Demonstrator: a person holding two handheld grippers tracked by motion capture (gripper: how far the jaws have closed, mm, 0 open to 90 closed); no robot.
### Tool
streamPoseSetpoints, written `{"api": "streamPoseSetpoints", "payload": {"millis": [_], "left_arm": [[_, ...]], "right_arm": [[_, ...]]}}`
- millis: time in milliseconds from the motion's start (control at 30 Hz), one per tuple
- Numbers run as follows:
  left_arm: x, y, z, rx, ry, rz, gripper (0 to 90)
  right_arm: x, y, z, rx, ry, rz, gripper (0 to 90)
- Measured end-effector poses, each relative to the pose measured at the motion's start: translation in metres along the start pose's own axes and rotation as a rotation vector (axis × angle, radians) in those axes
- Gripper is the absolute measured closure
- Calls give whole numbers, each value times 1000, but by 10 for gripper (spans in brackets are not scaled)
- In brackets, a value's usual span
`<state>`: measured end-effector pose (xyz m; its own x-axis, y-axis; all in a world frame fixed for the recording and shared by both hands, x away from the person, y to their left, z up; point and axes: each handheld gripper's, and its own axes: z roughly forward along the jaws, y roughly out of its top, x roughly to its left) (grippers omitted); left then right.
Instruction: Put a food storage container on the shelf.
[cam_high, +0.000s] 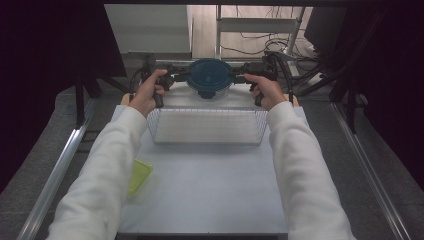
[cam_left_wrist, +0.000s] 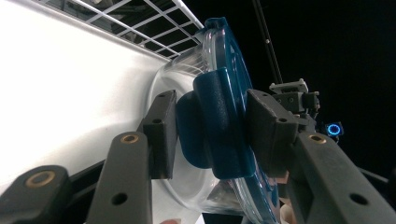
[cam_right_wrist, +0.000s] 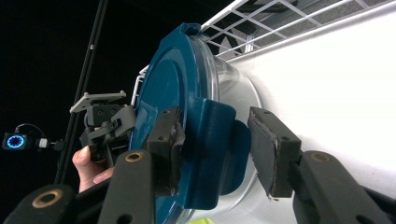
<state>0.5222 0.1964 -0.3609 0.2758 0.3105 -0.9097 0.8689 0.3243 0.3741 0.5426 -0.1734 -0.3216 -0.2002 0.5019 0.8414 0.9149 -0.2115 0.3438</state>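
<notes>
Container's blue lid clasps (cam_left_wrist: 219, 126) between left claw (cam_left_wrist: 210, 130) pads – right claw (cam_right_wrist: 215, 149) straddling opposite clasp

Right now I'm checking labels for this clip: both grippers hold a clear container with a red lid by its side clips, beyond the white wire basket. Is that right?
Not quite: the lid is dark blue, not red, as the high view shows. The rest holds: the left gripper and right gripper each straddle a side clip of the clear container, beyond the white wire basket.

A sleeve hides half the yellow-green thing (cam_high: 139, 176); the tub (cam_high: 210, 91) under its lid is hardly visible.
</notes>
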Motion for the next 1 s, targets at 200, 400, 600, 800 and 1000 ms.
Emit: {"api": "streamPoseSetpoints", "payload": {"millis": [200, 400, 600, 800, 1000], "left_arm": [[0, 0, 0, -3, 2, 1, 547], [0, -1, 1, -10, 7, 9, 544], [-9, -3, 2, -55, 33, 65, 425], [-21, -8, -4, -85, 85, 162, 346], [-41, -20, -14, -59, 183, 320, 319]], "right_arm": [[0, 0, 0, -4, -8, -6, 546], [2, -1, 0, -14, -22, -30, 540], [11, -4, -1, -66, -46, -103, 399], [25, -9, -10, -102, -110, -204, 358], [40, -20, -23, -95, -121, -318, 344]]}}
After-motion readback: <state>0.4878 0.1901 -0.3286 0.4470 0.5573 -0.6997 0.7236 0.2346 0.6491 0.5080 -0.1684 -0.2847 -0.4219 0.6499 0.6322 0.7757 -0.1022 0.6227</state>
